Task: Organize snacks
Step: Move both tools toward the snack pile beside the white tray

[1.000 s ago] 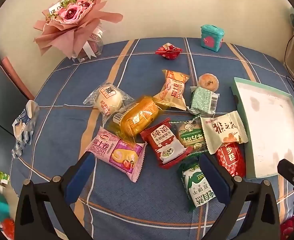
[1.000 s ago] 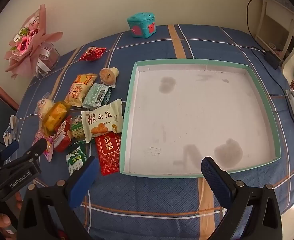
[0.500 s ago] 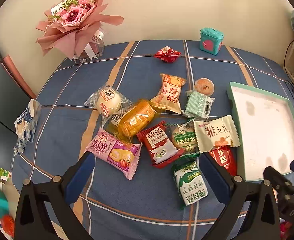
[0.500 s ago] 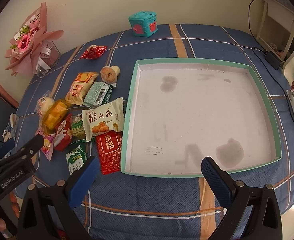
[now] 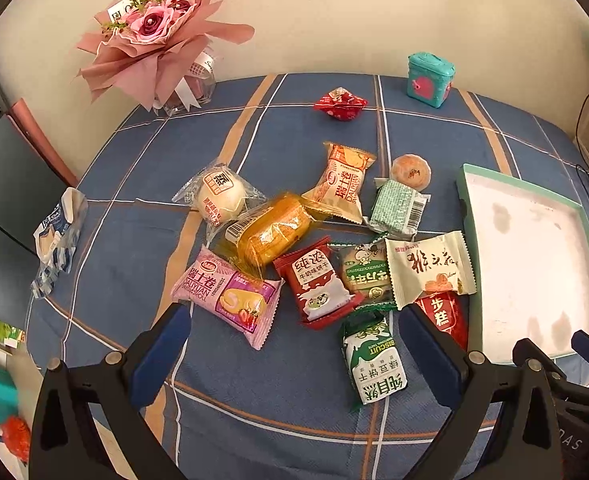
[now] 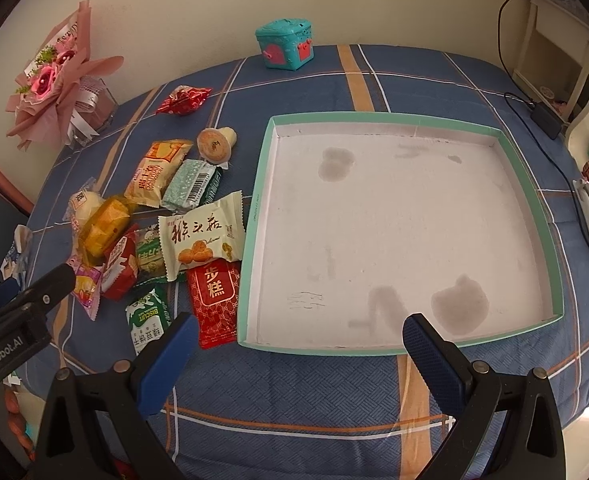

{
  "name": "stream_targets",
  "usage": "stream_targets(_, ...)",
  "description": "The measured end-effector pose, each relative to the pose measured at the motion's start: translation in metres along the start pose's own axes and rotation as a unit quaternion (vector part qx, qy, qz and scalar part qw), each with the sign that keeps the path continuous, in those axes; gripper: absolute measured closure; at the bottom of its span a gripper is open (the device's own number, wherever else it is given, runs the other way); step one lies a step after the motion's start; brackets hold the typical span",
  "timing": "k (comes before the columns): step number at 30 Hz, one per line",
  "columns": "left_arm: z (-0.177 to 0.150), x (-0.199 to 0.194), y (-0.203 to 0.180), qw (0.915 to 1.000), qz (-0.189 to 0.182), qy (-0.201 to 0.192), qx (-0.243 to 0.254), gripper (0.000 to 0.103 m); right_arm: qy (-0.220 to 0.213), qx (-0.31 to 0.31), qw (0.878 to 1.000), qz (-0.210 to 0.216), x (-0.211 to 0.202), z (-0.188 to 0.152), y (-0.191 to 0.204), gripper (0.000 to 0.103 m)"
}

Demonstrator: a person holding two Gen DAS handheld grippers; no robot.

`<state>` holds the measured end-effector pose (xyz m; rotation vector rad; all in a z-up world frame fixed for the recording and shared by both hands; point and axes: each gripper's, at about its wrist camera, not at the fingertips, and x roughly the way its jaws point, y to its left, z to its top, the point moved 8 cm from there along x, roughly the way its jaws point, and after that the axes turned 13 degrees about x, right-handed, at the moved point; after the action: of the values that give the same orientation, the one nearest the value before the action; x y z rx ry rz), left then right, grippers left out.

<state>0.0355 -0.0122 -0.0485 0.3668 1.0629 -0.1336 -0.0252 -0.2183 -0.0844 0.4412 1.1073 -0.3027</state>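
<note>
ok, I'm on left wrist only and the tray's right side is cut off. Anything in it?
Observer: No snacks. The tray shows whole in the right wrist view, and it holds only grey stains on its white floor.
Operator: Right side, open or shut?
Observer: The right gripper is open. Its blue fingers are spread wide at the tray's near rim, with nothing between them.
Operator: Any clutter past the tray?
Observer: A black adapter on a cable lies off the tray's far right corner.
</note>
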Motion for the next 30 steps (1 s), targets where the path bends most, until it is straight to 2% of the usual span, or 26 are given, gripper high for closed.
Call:
stream_targets(9, -0.002, 0.006, 0.003, 0.9998, 0.018, 0.004, -0.002, 0.0, 0.001, -0.009, 1.0, -0.013, 0.004, -0.001, 0.0, 0.0)
stream_targets(18, -0.003, 0.013, 0.001, 0.9999, -0.006, -0.006, -0.012, 0.0, -0.003, -0.024, 0.999, -0.029, 0.008, 0.002, 0.004, 0.0)
stream_targets(27, -0.005, 0.014, 0.006, 0.9998, 0.013, -0.015, -0.001, 0.0, -0.005, -0.034, 0.999, -0.039, 0.01, 0.004, 0.009, 0.0)
stream_targets(30, -0.005, 0.013, 0.008, 0.9998, 0.008, -0.018, -0.007, 0.0, -0.005, -0.036, 0.998, -0.041, 0.011, 0.005, 0.01, 0.0)
